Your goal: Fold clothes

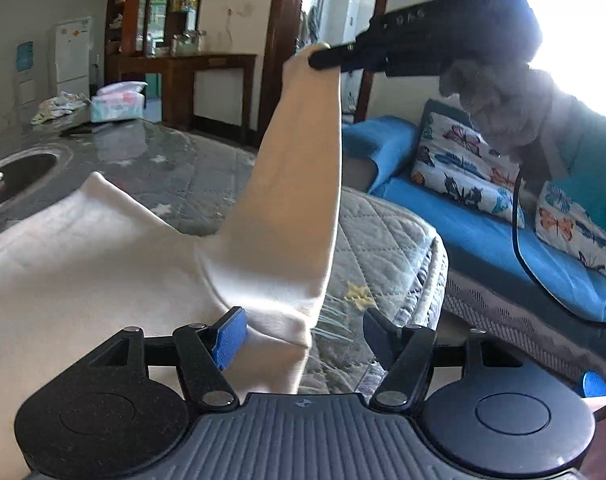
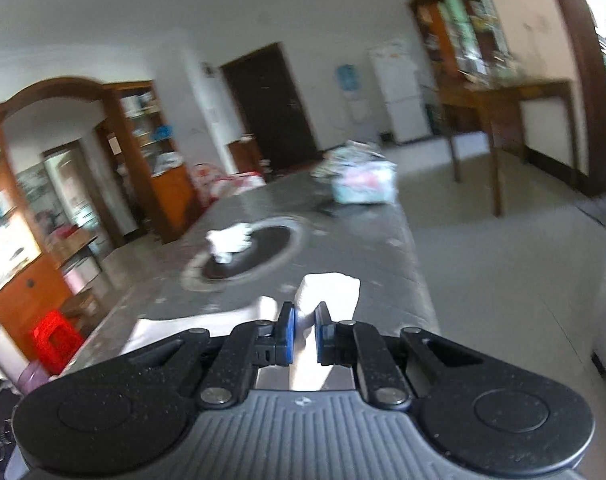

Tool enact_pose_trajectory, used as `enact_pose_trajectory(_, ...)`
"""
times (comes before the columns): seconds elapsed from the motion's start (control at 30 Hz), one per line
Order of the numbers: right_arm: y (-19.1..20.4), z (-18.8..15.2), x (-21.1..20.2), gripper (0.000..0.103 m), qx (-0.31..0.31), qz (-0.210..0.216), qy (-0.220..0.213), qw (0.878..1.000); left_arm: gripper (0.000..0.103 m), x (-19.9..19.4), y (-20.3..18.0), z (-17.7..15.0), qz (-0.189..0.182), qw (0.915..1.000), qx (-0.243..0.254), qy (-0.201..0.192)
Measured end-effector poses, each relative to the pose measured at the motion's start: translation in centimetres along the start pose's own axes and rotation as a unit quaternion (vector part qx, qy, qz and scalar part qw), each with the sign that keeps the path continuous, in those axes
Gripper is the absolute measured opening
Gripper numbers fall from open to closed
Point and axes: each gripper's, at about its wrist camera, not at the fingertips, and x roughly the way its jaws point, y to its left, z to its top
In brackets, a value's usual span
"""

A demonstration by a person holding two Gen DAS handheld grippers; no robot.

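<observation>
A cream garment (image 1: 83, 256) lies on the table with one sleeve (image 1: 291, 184) lifted high. In the left wrist view my right gripper (image 1: 323, 58) is shut on the sleeve's cuff and holds it up above the table. In the right wrist view the right gripper (image 2: 304, 330) pinches the cream fabric (image 2: 329, 290) between its blue pads. My left gripper (image 1: 303, 328) is open low over the garment's near edge, with the fabric lying between its fingers but not clamped.
A grey quilted cover (image 1: 383, 232) lies on the table's right end. A round dark recess (image 2: 251, 252) with a white cloth (image 2: 231, 244) sits in the table's middle. A tissue pack (image 1: 117, 106) stands at the far end. A blue sofa with butterfly cushions (image 1: 463, 168) is on the right.
</observation>
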Motion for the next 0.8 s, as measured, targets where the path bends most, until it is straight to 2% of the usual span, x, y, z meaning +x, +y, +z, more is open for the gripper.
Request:
enact_pose_trajectory(0.17, 6.0, 2.1, 1.9, 0.009, -0.063, 0.057, 0.013, 0.996, 0.070, -3.6, 1.8, -0.7, 0.038, 0.9986, -0.023, -0.030)
enact_pose_trajectory(0.3, 11.0, 1.8, 4.3, 0.009, -0.105, 0.104, 0.039, 0.988, 0.070, -6.6, 3.7, -2.1, 0.080, 0.9943, -0.051, -0.047)
enact_pose_trajectory(0.5, 16.8, -1.1, 8.2, 0.009, -0.147, 0.166, 0.110, 0.969, 0.072, -10.2, 6.0, -4.7, 0.125, 0.9843, -0.107, -0.063)
enact_pose_trajectory(0.8, 21.7, -6.8, 12.4, 0.009, -0.169, 0.217, 0.201, 0.940, 0.072, -12.2, 7.1, -6.9, 0.151, 0.9759, -0.142, -0.069)
